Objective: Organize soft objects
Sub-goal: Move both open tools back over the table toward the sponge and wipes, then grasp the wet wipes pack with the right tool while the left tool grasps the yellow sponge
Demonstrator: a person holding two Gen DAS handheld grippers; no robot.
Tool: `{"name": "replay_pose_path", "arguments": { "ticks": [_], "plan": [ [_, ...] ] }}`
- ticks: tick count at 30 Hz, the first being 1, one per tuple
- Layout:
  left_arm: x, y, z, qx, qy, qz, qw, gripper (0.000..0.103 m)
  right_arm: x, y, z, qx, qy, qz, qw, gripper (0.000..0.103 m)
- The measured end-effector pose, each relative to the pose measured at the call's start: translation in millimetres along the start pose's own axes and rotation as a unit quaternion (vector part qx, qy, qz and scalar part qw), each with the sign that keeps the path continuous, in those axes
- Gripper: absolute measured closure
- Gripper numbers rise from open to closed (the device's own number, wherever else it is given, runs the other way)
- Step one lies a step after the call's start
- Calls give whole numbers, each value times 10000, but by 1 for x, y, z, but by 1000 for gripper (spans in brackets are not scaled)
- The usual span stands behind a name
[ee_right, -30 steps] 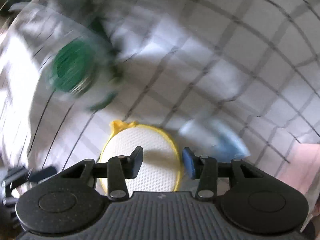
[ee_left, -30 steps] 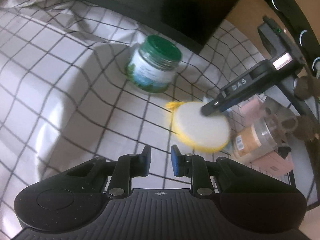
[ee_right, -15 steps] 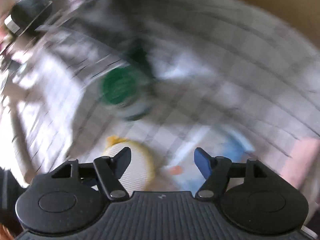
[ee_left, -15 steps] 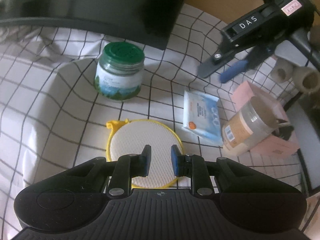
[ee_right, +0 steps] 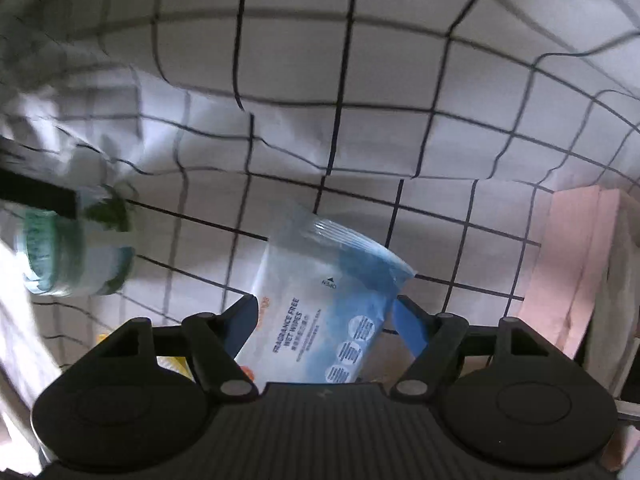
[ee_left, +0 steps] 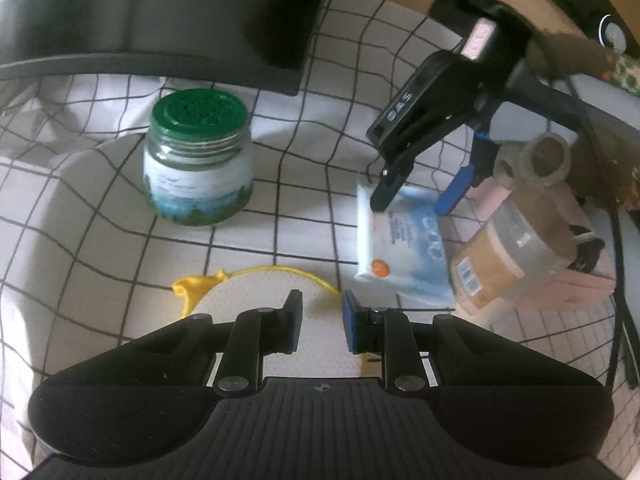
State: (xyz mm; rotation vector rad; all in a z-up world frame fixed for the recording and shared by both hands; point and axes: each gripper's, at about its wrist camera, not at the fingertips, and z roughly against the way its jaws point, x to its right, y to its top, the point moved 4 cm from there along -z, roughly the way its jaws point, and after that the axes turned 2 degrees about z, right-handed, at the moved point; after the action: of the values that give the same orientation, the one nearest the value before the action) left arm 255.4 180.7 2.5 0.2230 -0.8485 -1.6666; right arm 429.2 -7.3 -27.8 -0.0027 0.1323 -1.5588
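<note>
Right gripper (ee_right: 326, 318) points down over the wet wipes pack (ee_right: 320, 308), low centre of its frame. Its jaws have just been opening and now stand wide, the pack between them, pads not pressing. Left gripper (ee_left: 320, 322) is nearly closed, holding nothing, above the yellow-rimmed round pad (ee_left: 280, 300). Green-lidded jar (ee_left: 198, 156) sits upper left on the checked cloth (ee_left: 80, 240).

L cam looks obliquely down from farther back; R cam looks straight down, close. Both share wipes pack (ee_left: 402, 246) (ee_right: 320, 312), green-lidded jar (ee_left: 199, 162) (ee_right: 76, 254), checked cloth (ee_left: 100, 216) (ee_right: 400, 80).
</note>
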Motion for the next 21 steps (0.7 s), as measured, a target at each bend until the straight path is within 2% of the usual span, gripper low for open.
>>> {"name": "replay_pose_path", "arguments": {
  "ticks": [2,6,12,14,17,21],
  "plan": [
    [-8,-3,1,-3,31,83,10000,79,-7,4,-8,-166,-227,-9,9996,22],
    [-24,-7,6,30,-22,268,9996,80,-25,10,-13,-184,-363,138,9991,14],
    [-35,-16,18,98,5,442,9990,80,-36,10,-21,-304,-764,238,9963,12],
    [-41,-21,24,133,3,515,9986,80,-36,9,-23,-317,-687,100,9971,12],
    [-46,-25,31,175,55,642,9978,80,-31,2,-21,-226,-493,-136,9984,20],
    [-52,-29,39,210,213,771,9966,80,-49,-14,-13,-80,-349,252,9990,22]
  ]
}}
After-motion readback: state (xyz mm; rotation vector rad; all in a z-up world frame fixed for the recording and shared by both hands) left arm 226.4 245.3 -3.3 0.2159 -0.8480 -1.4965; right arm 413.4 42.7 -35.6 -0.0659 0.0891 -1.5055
